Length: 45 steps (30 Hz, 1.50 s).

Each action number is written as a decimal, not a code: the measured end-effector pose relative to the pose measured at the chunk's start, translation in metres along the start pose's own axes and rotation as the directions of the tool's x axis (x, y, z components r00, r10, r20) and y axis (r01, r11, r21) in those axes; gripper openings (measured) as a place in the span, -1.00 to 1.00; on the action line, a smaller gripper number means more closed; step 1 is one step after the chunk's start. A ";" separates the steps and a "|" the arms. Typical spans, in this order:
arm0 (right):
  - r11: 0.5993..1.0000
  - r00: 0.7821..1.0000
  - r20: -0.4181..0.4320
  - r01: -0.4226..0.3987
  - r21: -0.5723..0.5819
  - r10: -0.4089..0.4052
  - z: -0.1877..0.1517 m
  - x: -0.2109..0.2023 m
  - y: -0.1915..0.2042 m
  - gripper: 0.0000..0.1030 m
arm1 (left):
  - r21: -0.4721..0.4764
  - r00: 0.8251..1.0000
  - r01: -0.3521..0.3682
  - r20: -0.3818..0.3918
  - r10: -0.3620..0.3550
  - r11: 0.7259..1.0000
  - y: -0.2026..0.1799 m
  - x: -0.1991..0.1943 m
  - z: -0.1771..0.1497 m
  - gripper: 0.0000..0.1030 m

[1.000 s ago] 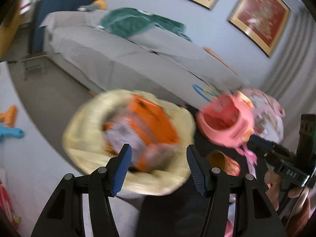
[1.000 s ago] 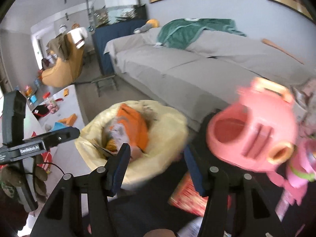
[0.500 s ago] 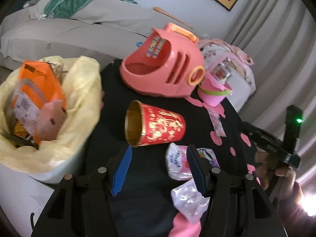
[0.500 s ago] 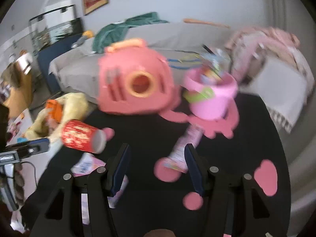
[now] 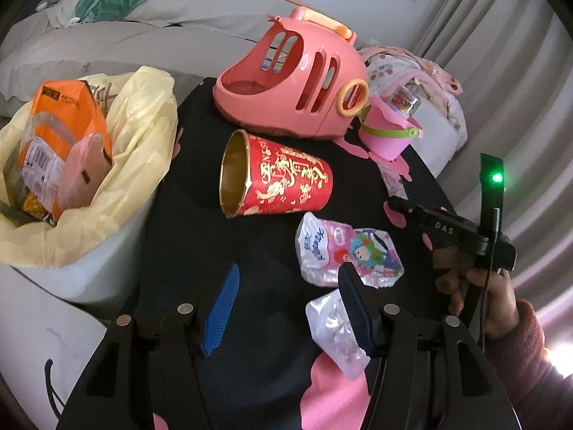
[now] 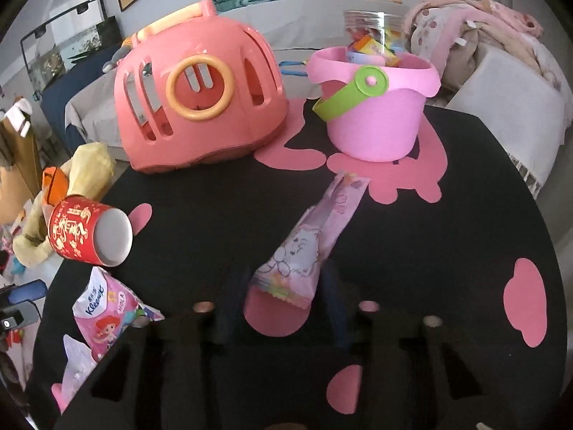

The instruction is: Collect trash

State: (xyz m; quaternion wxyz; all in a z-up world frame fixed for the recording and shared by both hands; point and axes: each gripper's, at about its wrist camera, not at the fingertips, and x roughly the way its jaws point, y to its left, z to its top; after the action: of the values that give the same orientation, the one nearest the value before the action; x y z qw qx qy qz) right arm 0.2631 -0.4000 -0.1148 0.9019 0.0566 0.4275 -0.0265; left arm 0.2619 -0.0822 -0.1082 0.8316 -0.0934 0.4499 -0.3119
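A red paper cup [image 5: 277,177] lies on its side on the black table [image 5: 186,236]; it also shows in the right wrist view [image 6: 86,231]. A pink tissue pack [image 5: 347,252] and a clear crumpled wrapper [image 5: 335,326] lie near my left gripper [image 5: 286,299], which is open and empty above the table. A pink snack wrapper [image 6: 311,240] lies between the open fingers of my right gripper [image 6: 283,283]. The yellow-lined trash bin [image 5: 118,165] stands left of the table, holding an orange package [image 5: 57,132].
A pink toy basket [image 5: 297,79] and a pink bucket [image 6: 372,104] with a clear jar stand at the table's far side. A grey sofa [image 5: 107,32] lies behind. Pink blankets [image 6: 476,25] are piled at the right.
Both grippers swung away from the trash bin to the table. My left now faces the cup and tissue pack; my right has come low around the pink snack wrapper.
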 end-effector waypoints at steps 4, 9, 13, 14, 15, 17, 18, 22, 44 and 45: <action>0.999 0.999 0.022 -0.034 -0.017 0.034 -0.008 -0.015 0.004 -0.39 | -0.009 1.000 0.001 0.001 -0.001 1.000 0.002 -0.006 -0.009 0.14; 0.995 0.994 0.040 -0.098 -0.001 0.098 -0.032 -0.044 0.017 -0.39 | -0.015 1.000 0.027 -0.009 -0.027 1.000 -0.001 -0.010 -0.021 0.14; 0.992 0.990 0.066 -0.123 0.005 0.123 -0.057 -0.066 0.032 -0.39 | -0.014 0.997 0.073 -0.035 -0.074 0.997 -0.011 -0.007 -0.034 0.14; 0.992 0.989 0.073 -0.128 0.005 0.127 -0.064 -0.071 0.036 -0.39 | -0.013 0.996 0.079 -0.039 -0.079 0.997 -0.013 -0.007 -0.036 0.14; 0.992 0.988 0.080 -0.130 0.005 0.129 -0.070 -0.076 0.039 -0.39 | -0.013 0.996 0.081 -0.047 -0.082 0.997 -0.015 -0.005 -0.038 0.14; 0.991 0.987 0.090 -0.131 0.008 0.129 -0.080 -0.084 0.043 -0.39 | -0.013 0.994 0.089 -0.065 -0.089 0.996 -0.020 -0.003 -0.043 0.14; 0.991 0.987 0.095 -0.134 0.014 0.132 -0.086 -0.087 0.044 -0.39 | -0.015 0.993 0.093 -0.073 -0.094 0.996 -0.022 -0.001 -0.044 0.14; 0.986 0.983 0.100 -0.157 0.048 0.152 -0.103 -0.098 0.039 -0.39 | -0.022 0.990 0.094 -0.103 -0.096 0.995 -0.032 0.009 -0.046 0.14; 0.978 0.979 0.114 -0.180 0.103 0.169 -0.125 -0.105 0.017 -0.34 | 0.031 0.994 -0.060 -0.091 0.062 0.998 -0.046 0.023 -0.040 -0.39; 0.979 0.979 0.113 -0.179 0.100 0.167 -0.126 -0.105 0.018 -0.34 | 0.020 0.994 -0.062 -0.092 0.063 0.998 -0.043 0.022 -0.040 -0.53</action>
State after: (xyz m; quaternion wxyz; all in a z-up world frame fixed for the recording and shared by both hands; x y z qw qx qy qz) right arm 0.1015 -0.3665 -0.1114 0.9173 0.1418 0.3712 0.0258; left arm 0.2197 -0.1241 -0.1284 0.8201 -0.0577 0.4879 -0.2935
